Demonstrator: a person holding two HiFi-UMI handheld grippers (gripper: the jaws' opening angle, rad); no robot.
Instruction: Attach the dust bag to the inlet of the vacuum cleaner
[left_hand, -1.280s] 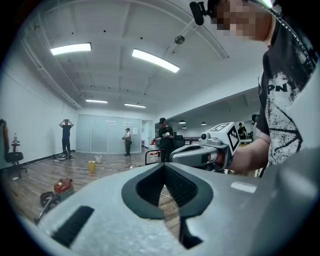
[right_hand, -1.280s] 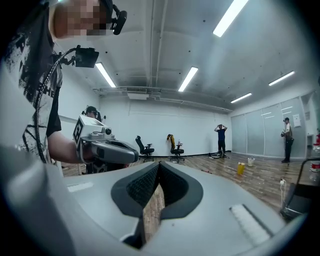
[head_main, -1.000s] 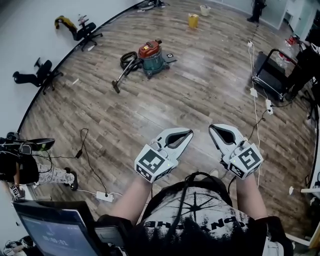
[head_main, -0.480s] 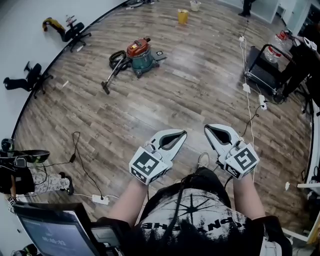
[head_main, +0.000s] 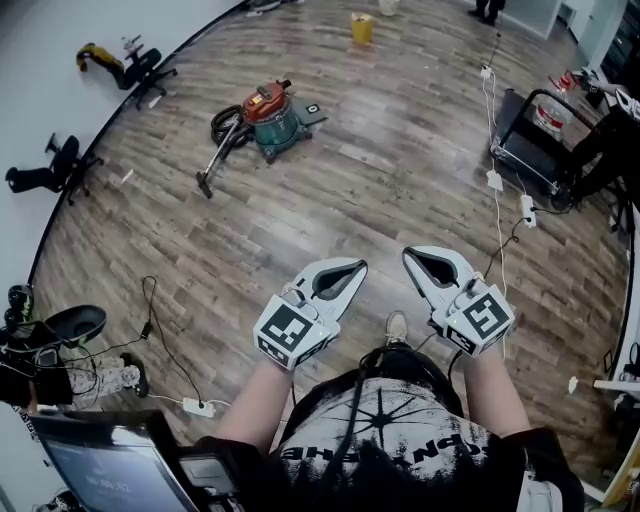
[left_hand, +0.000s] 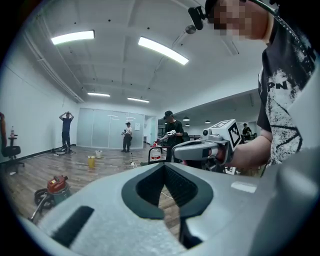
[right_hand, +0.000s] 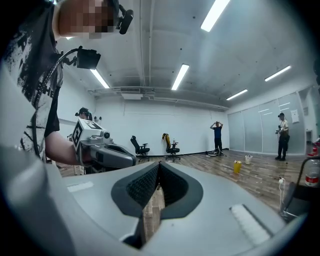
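**Both grippers shut and empty; vacuum well ahead**

The left gripper (head_main: 357, 267) and the right gripper (head_main: 411, 256) are held side by side in front of the body, pointed forward and nearly level above the wood floor (head_main: 400, 190). In each gripper view the jaws are seen pressed together with nothing between them; only floor shows through the gap behind the pads. This carried, idle pose is judged to suit crossing the room rather than working: nothing within reach is there to be gripped.

The vacuum (head_main: 268, 112) stands on the floor well apart from both grippers, far ahead and to the left of them in the head view. Its hose (head_main: 222, 145) lies curled at its left side, with the wand stretched out toward the near left. It is also seen low at the left edge of the left gripper view (left_hand: 54, 186), and it is not seen in the right gripper view. The inlet cannot be made out at this range, and no dust bag is found in any view. The attaching is therefore judged not yet begun; the bag must first be located and the vacuum reached.
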